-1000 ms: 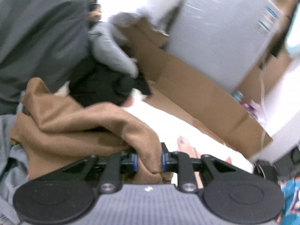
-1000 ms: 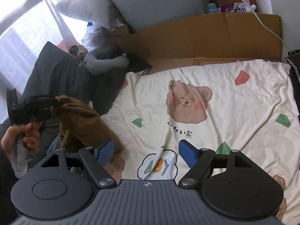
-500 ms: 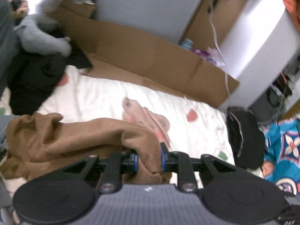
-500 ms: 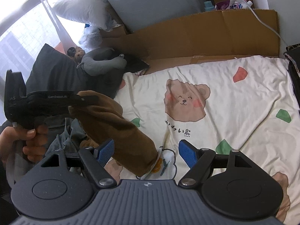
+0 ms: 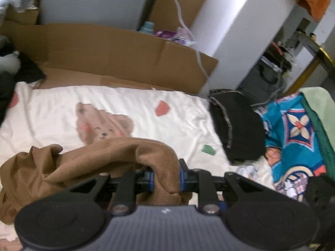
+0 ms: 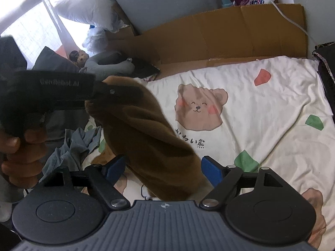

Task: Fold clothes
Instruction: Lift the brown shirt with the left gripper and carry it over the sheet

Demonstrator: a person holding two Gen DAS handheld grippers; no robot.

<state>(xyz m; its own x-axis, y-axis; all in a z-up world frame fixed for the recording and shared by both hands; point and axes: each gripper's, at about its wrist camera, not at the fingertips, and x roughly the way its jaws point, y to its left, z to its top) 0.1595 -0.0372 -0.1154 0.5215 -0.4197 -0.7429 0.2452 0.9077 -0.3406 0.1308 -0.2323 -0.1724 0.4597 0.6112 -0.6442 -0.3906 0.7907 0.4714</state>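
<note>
A brown garment is bunched between the pads of my left gripper, which is shut on one edge of it. In the right wrist view the same brown garment hangs down from the left gripper, held up by a hand at the left. Its lower part drapes between the blue pads of my right gripper. Those jaws are wide and opening, and they are not pressing on the cloth. Below lies the cream bed sheet with a bear print.
Cardboard lines the far side of the bed. A grey-blue garment lies crumpled at the left, near a grey plush pillow. A black garment and a blue patterned cloth lie at the right edge.
My left gripper has swung right over the bed with the brown garment, bringing it between the right gripper's jaws. The right gripper has sunk a little and its jaws have widened.
</note>
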